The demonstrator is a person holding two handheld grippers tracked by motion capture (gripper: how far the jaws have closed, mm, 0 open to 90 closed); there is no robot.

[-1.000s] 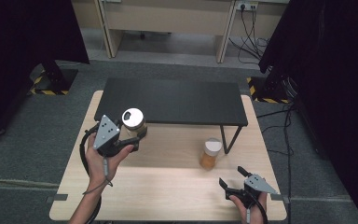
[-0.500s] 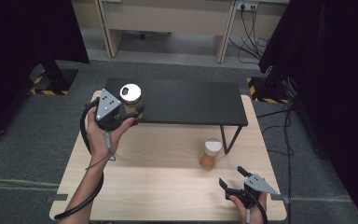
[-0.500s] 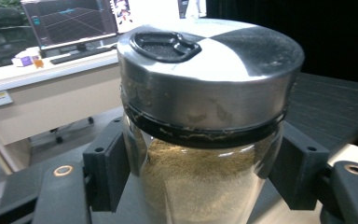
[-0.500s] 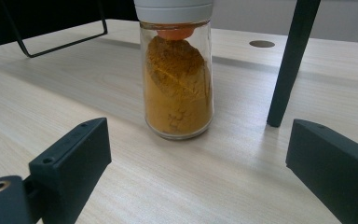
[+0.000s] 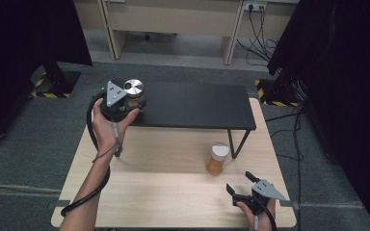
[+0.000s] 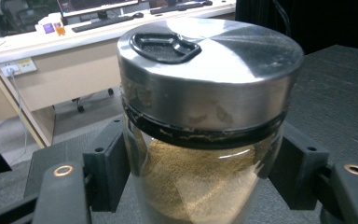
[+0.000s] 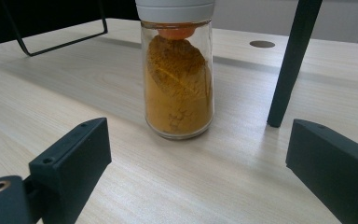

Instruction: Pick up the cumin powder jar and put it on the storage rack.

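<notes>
My left gripper [image 5: 130,102] is shut on a glass jar with a silver metal lid [image 5: 134,90], held over the left end of the black shelf [image 5: 197,103]. In the left gripper view the jar [image 6: 205,140] holds tan powder and both jaws press its sides. A second jar [image 5: 217,158] with a white cap and orange powder stands on the wooden table [image 5: 164,192] beside the shelf's right leg. My right gripper [image 5: 242,185] rests open near the table's front right, pointing at that jar [image 7: 178,74], which stands a short way ahead of the jaws.
The shelf's thin black legs [image 7: 289,65] stand just right of the orange jar. Desks and cables [image 5: 255,24] lie beyond the table on a grey carpet. Black curtains hang on both sides.
My left gripper has carried the silver-lidded jar up and forward from the table's left side to the shelf's left end. The right gripper has stayed still.
</notes>
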